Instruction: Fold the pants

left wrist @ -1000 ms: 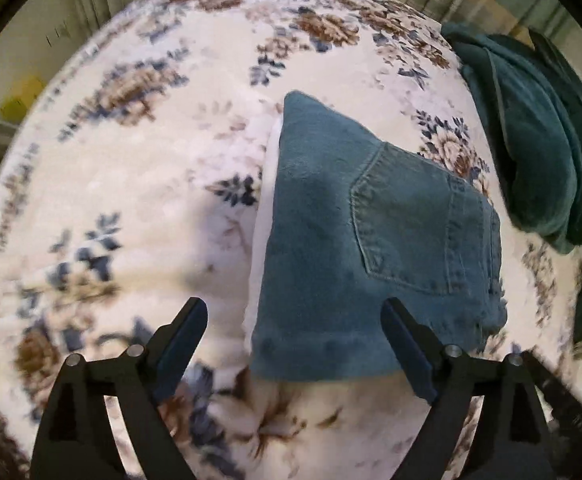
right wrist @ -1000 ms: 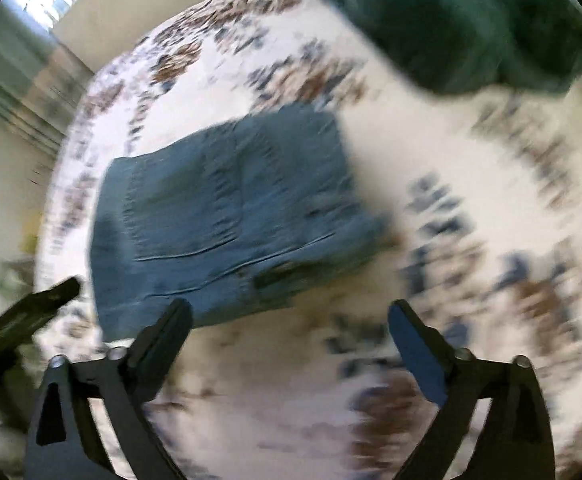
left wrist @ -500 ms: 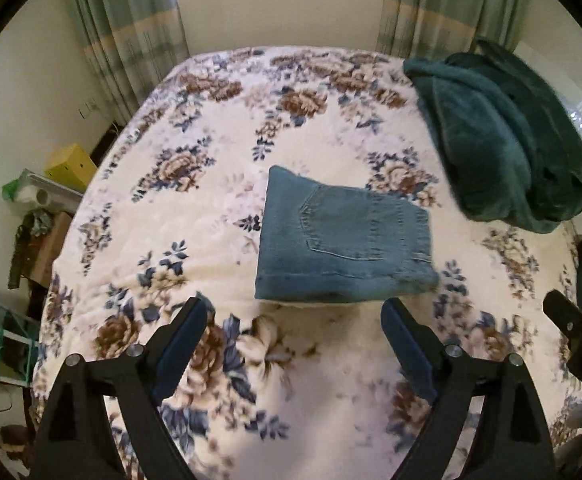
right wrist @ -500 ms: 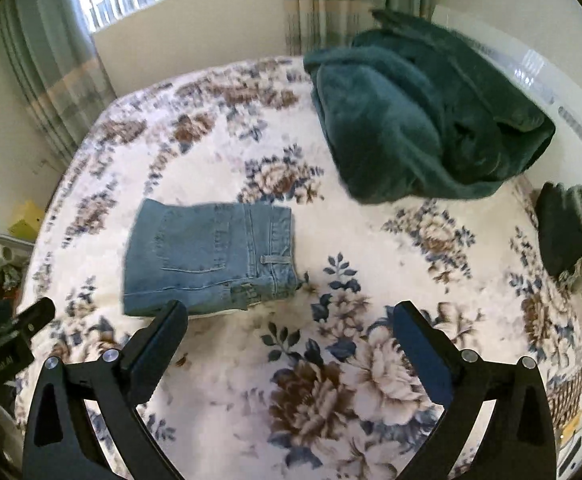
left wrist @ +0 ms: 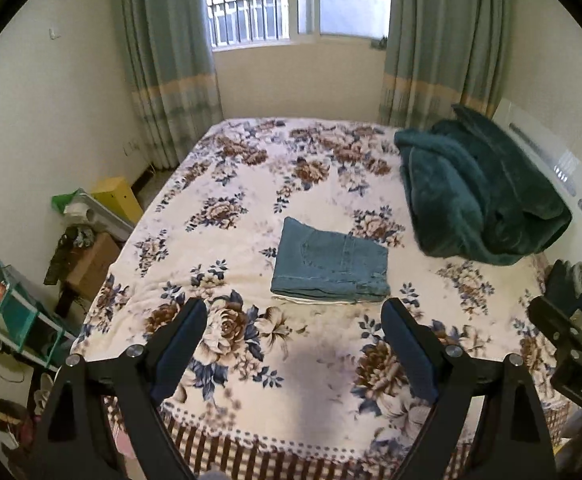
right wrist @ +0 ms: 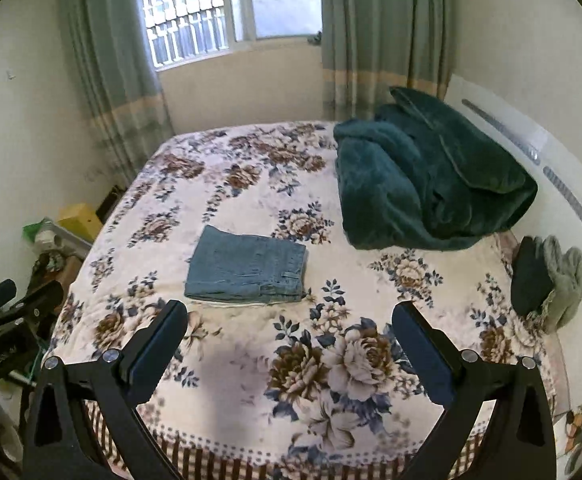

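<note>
1. The pants [left wrist: 329,268], folded into a squat denim block, lie mid-bed [left wrist: 251,360], ahead of and below both hand-held grippers and well apart from them.

2. Left hand-held gripper [left wrist: 293,344]: jaws spread wide, nothing between the pads. The pants sit almost dead ahead of it, just beyond its right finger in the left wrist view.

3. Right hand-held gripper [right wrist: 291,342]: jaws likewise wide and empty. From this one the pants [right wrist: 247,270] lie ahead and to its left, beyond the left finger.

4. The block's long axis runs across both views, side to side, its stacked edges facing the grippers. By that offset the left hand looks the nearer, though only slightly.

5. Beyond the pants and to the right of both grippers a green blanket [left wrist: 479,196] is heaped by the headboard [right wrist: 539,168]; gloves [right wrist: 547,280] lie at the right gripper's far right. Neither touches the pants.

6. Against the frames a second earlier: the pants then filled the left view, close under the fingers; now they are small and the whole bed, curtains and window show. Both grippers have pulled up and back, jaws unchanged. The pants keep the same shape and spot.

7. Judged from this, the folding looks finished; any next move would be a retreat, not a grasp.
</note>
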`<state>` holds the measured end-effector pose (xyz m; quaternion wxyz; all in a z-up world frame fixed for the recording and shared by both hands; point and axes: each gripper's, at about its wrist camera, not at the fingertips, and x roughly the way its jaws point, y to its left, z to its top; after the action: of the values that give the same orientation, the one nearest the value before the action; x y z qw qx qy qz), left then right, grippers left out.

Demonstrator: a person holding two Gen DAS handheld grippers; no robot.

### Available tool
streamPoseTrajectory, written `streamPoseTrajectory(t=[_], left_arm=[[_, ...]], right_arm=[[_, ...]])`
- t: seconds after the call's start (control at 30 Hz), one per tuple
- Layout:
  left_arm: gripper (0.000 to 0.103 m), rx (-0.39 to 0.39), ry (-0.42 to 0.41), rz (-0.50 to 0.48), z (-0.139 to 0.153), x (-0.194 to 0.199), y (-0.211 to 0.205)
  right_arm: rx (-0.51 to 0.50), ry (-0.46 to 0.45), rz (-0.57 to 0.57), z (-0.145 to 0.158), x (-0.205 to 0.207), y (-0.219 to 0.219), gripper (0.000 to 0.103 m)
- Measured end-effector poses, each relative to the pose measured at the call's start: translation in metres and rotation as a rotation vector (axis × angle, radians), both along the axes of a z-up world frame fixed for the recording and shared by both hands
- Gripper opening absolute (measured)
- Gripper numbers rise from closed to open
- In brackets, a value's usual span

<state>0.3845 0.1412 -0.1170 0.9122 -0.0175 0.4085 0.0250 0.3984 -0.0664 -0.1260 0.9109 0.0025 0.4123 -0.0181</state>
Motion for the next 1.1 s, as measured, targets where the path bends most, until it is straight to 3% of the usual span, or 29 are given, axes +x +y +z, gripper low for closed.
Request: streamPoseTrajectory(t=[0.17, 0.5, 0.93, 1.0, 1.1], left_arm=[[0.089, -0.003, -0.040, 0.028, 0.033, -0.047, -0.002], [0.089, 0.002, -0.082, 0.044, 0.064, -0.101, 0.002], [0.089, 0.013, -0.095, 0.012, 0.072, -0.129, 0.010], [0.101, 0.012, -0.092, 0.013, 0.071, -0.131, 0.009], [0.103, 0.013, -0.100, 0.011, 0.074, -0.134, 0.011]], right_arm=[[-0.026, -0.041, 0.028, 0.046, -0.056, -0.002, 0.103], [-0.029, -0.103, 0.031, 0.115, -0.137, 0.002, 0.103], [-0.049, -0.111, 0.045, 0.135, -0.174, 0.021, 0.103], [-0.042, -0.109, 0.045, 0.133, -0.175, 0.021, 0.103], [-0.026, -0.103, 0.049, 0.135, -0.176, 0.022, 0.103]])
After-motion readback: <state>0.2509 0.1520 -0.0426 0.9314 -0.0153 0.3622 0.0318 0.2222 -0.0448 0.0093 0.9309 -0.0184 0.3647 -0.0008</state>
